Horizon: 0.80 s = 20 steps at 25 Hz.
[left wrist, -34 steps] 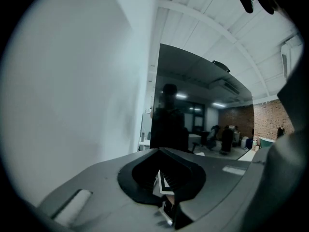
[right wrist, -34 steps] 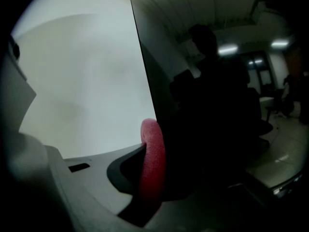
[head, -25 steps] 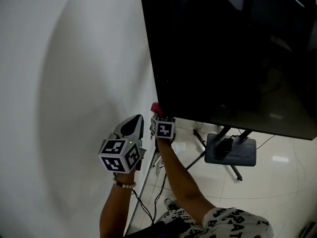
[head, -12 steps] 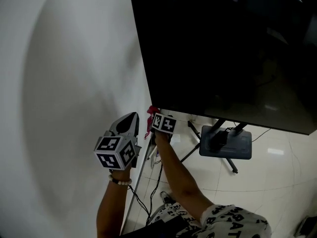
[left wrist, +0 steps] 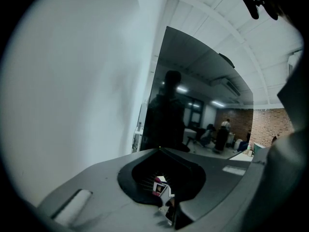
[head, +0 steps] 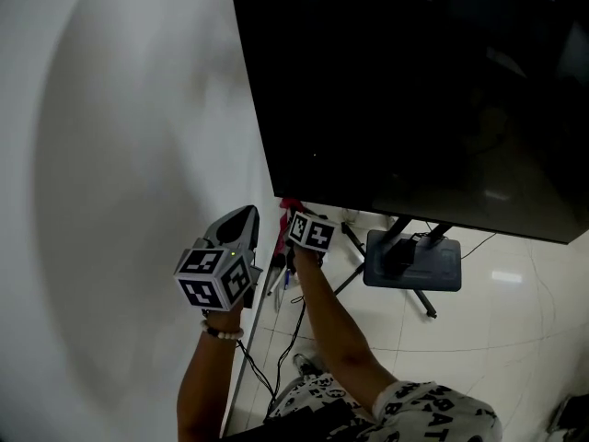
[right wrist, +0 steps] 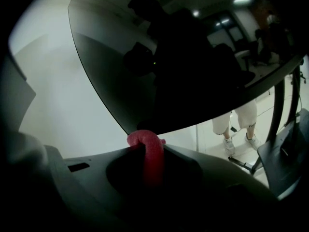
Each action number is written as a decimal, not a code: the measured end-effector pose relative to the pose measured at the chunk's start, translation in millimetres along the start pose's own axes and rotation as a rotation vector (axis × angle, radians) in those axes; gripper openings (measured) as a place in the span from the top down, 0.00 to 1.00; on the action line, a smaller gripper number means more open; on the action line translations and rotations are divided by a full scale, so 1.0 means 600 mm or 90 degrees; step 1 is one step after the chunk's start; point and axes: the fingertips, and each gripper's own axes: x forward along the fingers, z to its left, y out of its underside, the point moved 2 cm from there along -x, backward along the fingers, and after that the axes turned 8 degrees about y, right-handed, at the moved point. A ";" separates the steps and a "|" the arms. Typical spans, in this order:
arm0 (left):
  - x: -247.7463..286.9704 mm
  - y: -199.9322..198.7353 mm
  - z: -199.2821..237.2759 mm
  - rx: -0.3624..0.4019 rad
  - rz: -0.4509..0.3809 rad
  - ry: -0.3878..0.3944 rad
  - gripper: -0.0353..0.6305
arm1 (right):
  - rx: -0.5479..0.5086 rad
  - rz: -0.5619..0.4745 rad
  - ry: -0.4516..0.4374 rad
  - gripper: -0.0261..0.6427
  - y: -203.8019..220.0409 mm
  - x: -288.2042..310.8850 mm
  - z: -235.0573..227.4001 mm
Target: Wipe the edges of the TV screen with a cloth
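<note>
The right claw (head: 296, 219) is closed on a red cloth (right wrist: 146, 146). A folded loop of the cloth stands out beyond the tips of the jaws, so that the soft cloth, and not the hard claw, meets the screen. Just above and ahead of this claw is the lower left corner of the TV screen (head: 414, 90). In the right gripper view the loop seems to touch the lower edge at that corner, though I cannot be fully sure of the contact. I think the cloth is held there because a corner is a natural place where the wiping of one edge ends and the next begins. The right forearm (head: 333, 330) reaches up and forward, with the claw pointing upward to the corner. The left claw (left wrist: 160, 150) has its jaws together with nothing between them. It is held beside the right claw, on its left and a little lower, near the white wall (head: 120, 109), and it points up along the left side of the screen without touching it. It appears only to wait, out of the way of the cloth. The left forearm (head: 207, 376) is raised almost straight. Below and to the right of the right claw, well apart from it, the TV stand (head: 411, 261) rests on the floor.
</note>
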 end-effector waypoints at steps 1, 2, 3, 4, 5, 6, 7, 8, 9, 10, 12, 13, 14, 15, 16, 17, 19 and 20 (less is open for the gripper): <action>0.002 0.002 -0.003 0.000 0.000 0.004 0.94 | -0.017 -0.001 0.016 0.86 -0.002 -0.003 -0.012; 0.004 0.004 -0.008 0.001 0.000 0.007 0.94 | -0.038 -0.003 0.029 0.86 -0.006 -0.007 -0.021; 0.005 0.004 -0.013 0.001 -0.001 0.011 0.94 | -0.055 -0.006 0.037 0.86 -0.010 -0.013 -0.027; 0.005 0.003 -0.019 0.001 -0.001 0.015 0.94 | -0.065 -0.009 0.041 0.86 -0.014 -0.021 -0.031; 0.005 0.001 -0.025 0.001 0.000 0.021 0.94 | -0.068 -0.012 0.044 0.86 -0.019 -0.030 -0.035; 0.006 0.001 -0.032 0.000 0.001 0.027 0.94 | -0.068 -0.014 0.048 0.86 -0.024 -0.039 -0.041; 0.007 0.003 -0.038 -0.001 0.004 0.034 0.94 | -0.069 -0.015 0.055 0.86 -0.028 -0.046 -0.048; 0.009 0.007 -0.043 -0.002 0.006 0.040 0.94 | -0.072 -0.016 0.062 0.86 -0.030 -0.051 -0.057; 0.011 0.013 -0.048 -0.004 0.008 0.045 0.94 | -0.076 -0.017 0.070 0.86 -0.031 -0.055 -0.067; 0.013 0.021 -0.053 -0.006 0.009 0.049 0.94 | -0.079 -0.019 0.077 0.86 -0.031 -0.058 -0.078; 0.016 0.033 -0.063 -0.009 0.011 0.058 0.94 | -0.079 -0.024 0.090 0.86 -0.034 -0.068 -0.102; 0.018 0.038 -0.069 -0.011 0.012 0.062 0.94 | -0.080 -0.026 0.097 0.86 -0.037 -0.074 -0.114; 0.019 0.042 -0.074 -0.012 0.013 0.066 0.94 | -0.082 -0.028 0.104 0.86 -0.041 -0.080 -0.124; 0.021 0.048 -0.079 -0.012 0.015 0.069 0.94 | -0.086 -0.030 0.109 0.86 -0.043 -0.084 -0.135; 0.024 0.054 -0.085 -0.013 0.018 0.072 0.94 | -0.088 -0.032 0.114 0.86 -0.045 -0.089 -0.147; 0.027 0.062 -0.091 -0.013 0.021 0.075 0.94 | -0.090 -0.033 0.120 0.86 -0.046 -0.094 -0.160; 0.034 0.073 -0.107 -0.015 0.028 0.083 0.94 | -0.097 -0.035 0.132 0.86 -0.050 -0.106 -0.184; 0.037 0.077 -0.116 -0.016 0.031 0.086 0.94 | -0.099 -0.037 0.136 0.86 -0.053 -0.113 -0.194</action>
